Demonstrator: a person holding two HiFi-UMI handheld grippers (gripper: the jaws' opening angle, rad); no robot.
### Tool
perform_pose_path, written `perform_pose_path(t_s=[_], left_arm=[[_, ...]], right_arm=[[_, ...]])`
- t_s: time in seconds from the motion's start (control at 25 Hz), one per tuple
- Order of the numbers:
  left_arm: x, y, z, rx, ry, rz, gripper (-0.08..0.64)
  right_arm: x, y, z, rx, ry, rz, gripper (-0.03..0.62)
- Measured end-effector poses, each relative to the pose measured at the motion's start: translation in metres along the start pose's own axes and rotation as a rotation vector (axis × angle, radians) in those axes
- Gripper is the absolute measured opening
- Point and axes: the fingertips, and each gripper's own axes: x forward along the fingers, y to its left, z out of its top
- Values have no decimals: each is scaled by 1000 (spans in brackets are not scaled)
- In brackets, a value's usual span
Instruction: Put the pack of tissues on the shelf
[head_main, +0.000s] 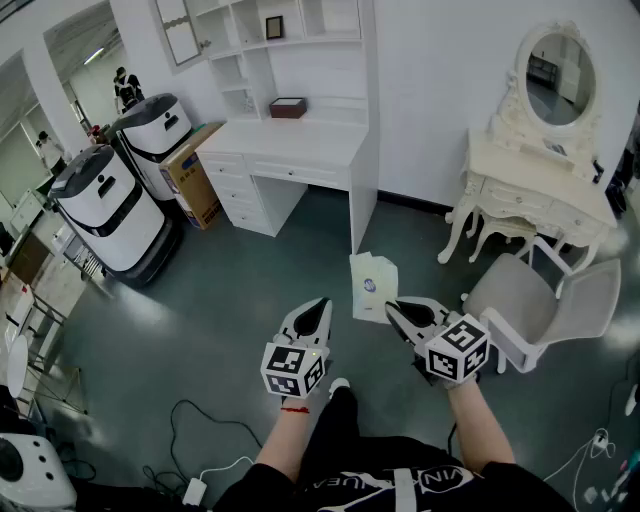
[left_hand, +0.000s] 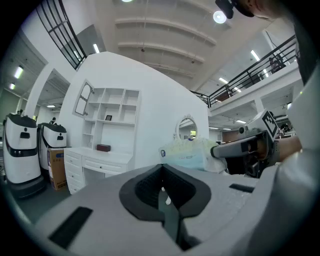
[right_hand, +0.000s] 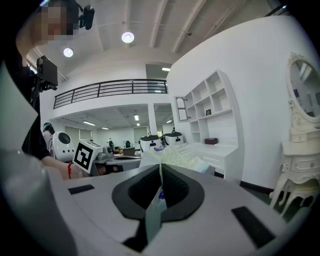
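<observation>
Pack of tissues (head_main: 373, 287) pinched by edge in right gripper (head_main: 398, 312), held out front, likely for carrying to shelf (head_main: 262, 45) at 11 o'clock. Left gripper (head_main: 318, 306) jaws pressed together, empty, held at pack's 8 o'clock.

The right gripper (head_main: 391, 306) is clamped on the near edge of the pack of tissues (head_main: 373, 285), held above the grey floor (head_main: 240, 290). The left gripper (head_main: 322, 303) is just beside it, jaws together and empty. Beyond stand a white desk (head_main: 300, 143) bearing a dark box (head_main: 288, 107) under a shelf unit (head_main: 262, 30), two white robots (head_main: 112, 200) and a cardboard box (head_main: 190, 172) to the left, and a vanity table (head_main: 535, 190) and chair (head_main: 560, 305) to the right.
</observation>
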Motion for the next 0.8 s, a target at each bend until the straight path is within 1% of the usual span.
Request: perform_pose_path(t_s=[0.12,0.24,0.4,0.52,0.8], left_arm=[[18,18,-1,2,-6,-14,5],[47,45,-1,-11,-7,-13,5],[91,93,5,-3,2,-19,5],[120,130,5,-22,18,-20,5],[188,207,10,-21,31,-41,5]], right_arm=[[24,-15,2,-2,0,-4,3],[56,-38,5,1,9,-1,3],[109,-75,11,24,25,-5,3],[147,-99,16,31,40,-14,3],[227,-161,27,74,42,-41,3]])
